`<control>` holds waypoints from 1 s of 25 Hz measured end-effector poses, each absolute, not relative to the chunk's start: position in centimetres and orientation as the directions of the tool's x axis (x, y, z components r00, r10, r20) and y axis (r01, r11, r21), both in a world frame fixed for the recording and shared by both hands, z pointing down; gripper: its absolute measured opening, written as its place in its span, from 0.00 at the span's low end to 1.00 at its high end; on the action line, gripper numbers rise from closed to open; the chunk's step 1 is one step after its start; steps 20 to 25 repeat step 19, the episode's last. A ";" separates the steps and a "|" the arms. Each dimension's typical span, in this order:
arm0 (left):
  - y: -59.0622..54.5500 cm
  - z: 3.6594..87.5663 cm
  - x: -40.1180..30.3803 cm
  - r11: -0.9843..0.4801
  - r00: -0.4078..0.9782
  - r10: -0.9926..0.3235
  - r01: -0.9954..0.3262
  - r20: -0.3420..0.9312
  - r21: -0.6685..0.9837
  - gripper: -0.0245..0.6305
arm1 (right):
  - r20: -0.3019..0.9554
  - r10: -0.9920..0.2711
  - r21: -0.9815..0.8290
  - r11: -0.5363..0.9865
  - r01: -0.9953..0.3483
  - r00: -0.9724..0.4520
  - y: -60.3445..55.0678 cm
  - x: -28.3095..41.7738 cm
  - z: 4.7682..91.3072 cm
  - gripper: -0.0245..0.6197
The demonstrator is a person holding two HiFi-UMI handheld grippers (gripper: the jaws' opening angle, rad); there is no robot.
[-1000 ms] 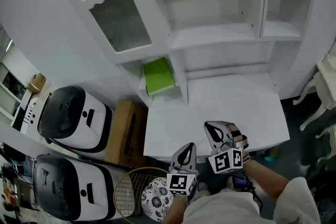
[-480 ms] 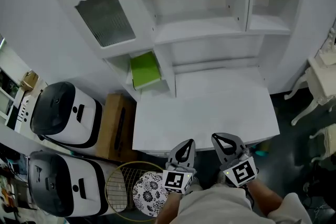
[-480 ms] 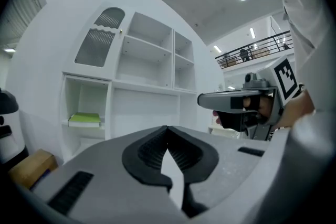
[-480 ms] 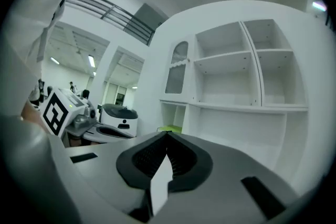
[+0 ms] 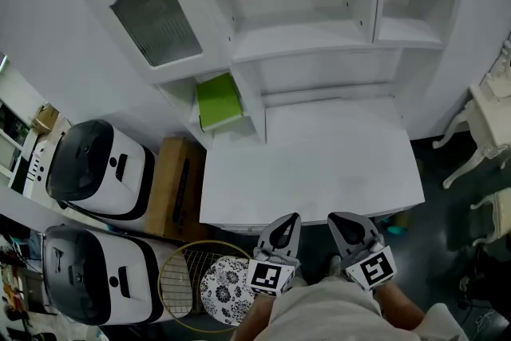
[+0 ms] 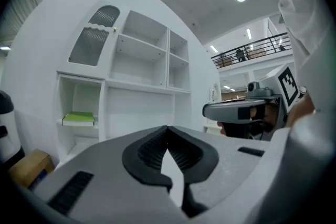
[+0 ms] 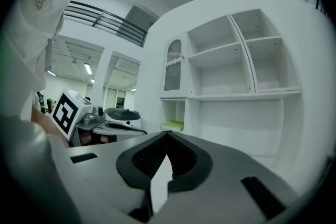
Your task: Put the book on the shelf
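Note:
A green book (image 5: 218, 101) lies flat in the small lower-left cubby of the white shelf unit (image 5: 319, 36); it also shows in the left gripper view as the book (image 6: 78, 118) and in the right gripper view as the book (image 7: 172, 125). My left gripper (image 5: 287, 221) and right gripper (image 5: 342, 221) hang side by side at the front edge of the white desk (image 5: 311, 164), close to my body and far from the book. Both are shut with nothing between their jaws, as the left gripper (image 6: 168, 130) and right gripper (image 7: 168, 136) views show.
Two white-and-black appliances (image 5: 100, 172) stand on the floor at the left, next to a cardboard box (image 5: 180, 188). A round wire frame (image 5: 188, 283) and a patterned plate (image 5: 227, 295) lie below the desk's front-left corner. A white chair (image 5: 491, 116) stands at the right.
My right gripper has drawn back from over the desk toward my body and now sits level with the left one. The book has stayed in its cubby.

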State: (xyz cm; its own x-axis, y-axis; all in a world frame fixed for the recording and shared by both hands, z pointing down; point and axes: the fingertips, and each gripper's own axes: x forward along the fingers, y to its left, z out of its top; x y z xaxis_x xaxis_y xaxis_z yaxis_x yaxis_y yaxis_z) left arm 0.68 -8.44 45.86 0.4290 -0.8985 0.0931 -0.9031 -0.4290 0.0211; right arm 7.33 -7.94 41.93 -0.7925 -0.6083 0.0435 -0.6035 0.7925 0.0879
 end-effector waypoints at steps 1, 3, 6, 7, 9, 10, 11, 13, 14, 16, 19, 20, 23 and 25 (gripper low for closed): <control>-8.4 46.0 0.7 -0.429 0.429 -0.898 -0.903 0.095 0.022 0.04 | 0.048 -0.608 0.081 0.793 -0.604 -0.793 -7.9 7.4 42.0 0.06; -8.2 46.3 0.7 -0.429 0.429 -0.897 -0.903 0.104 0.022 0.04 | 0.051 -0.604 0.075 0.797 -0.600 -0.795 -7.9 7.3 42.1 0.06; -8.3 46.0 0.7 -0.429 0.428 -0.898 -0.903 0.097 0.021 0.04 | 0.054 -0.601 0.078 0.798 -0.597 -0.797 -8.0 7.1 42.1 0.06; -8.3 46.0 0.7 -0.429 0.429 -0.899 -0.903 0.089 0.020 0.04 | 0.053 -0.604 0.076 0.797 -0.599 -0.796 -8.2 7.1 42.1 0.06; -8.4 46.1 0.6 -0.423 0.424 -0.902 -0.906 0.081 0.024 0.04 | 0.050 -0.610 0.066 0.792 -0.607 -0.791 -8.4 7.2 42.1 0.06; -8.4 46.1 0.5 -0.418 0.419 -0.904 -0.908 0.082 0.027 0.04 | 0.051 -0.613 0.062 0.790 -0.610 -0.788 -8.5 7.2 42.1 0.06; -8.5 46.0 0.5 -0.415 0.416 -0.905 -0.909 0.084 0.029 0.04 | 0.053 -0.615 0.061 0.788 -0.612 -0.787 -8.6 7.3 42.1 0.06; -8.5 45.7 0.5 -0.414 0.415 -0.906 -0.910 0.083 0.030 0.04 | 0.055 -0.617 0.060 0.787 -0.615 -0.785 -8.6 7.4 42.1 0.06; -8.5 45.7 0.5 -0.416 0.416 -0.905 -0.909 0.088 0.028 0.04 | 0.056 -0.618 0.059 0.786 -0.615 -0.785 -8.7 7.3 42.1 0.06; -8.5 45.9 0.5 -0.418 0.418 -0.903 -0.908 0.097 0.026 0.04 | 0.061 -0.619 0.060 0.786 -0.616 -0.783 -8.7 7.3 42.2 0.06; -8.7 46.0 0.3 -0.413 0.414 -0.906 -0.910 0.087 0.033 0.04 | 0.068 -0.619 0.066 0.785 -0.616 -0.782 -8.9 7.1 42.5 0.06; -8.7 46.0 0.3 -0.413 0.414 -0.906 -0.910 0.087 0.033 0.04 | 0.068 -0.619 0.066 0.785 -0.616 -0.782 -8.9 7.1 42.5 0.06; -8.7 46.0 0.3 -0.413 0.414 -0.906 -0.910 0.087 0.033 0.04 | 0.068 -0.619 0.066 0.785 -0.616 -0.782 -8.9 7.1 42.5 0.06; -8.7 46.0 0.3 -0.413 0.414 -0.906 -0.910 0.087 0.033 0.04 | 0.068 -0.619 0.066 0.785 -0.616 -0.782 -8.9 7.1 42.5 0.06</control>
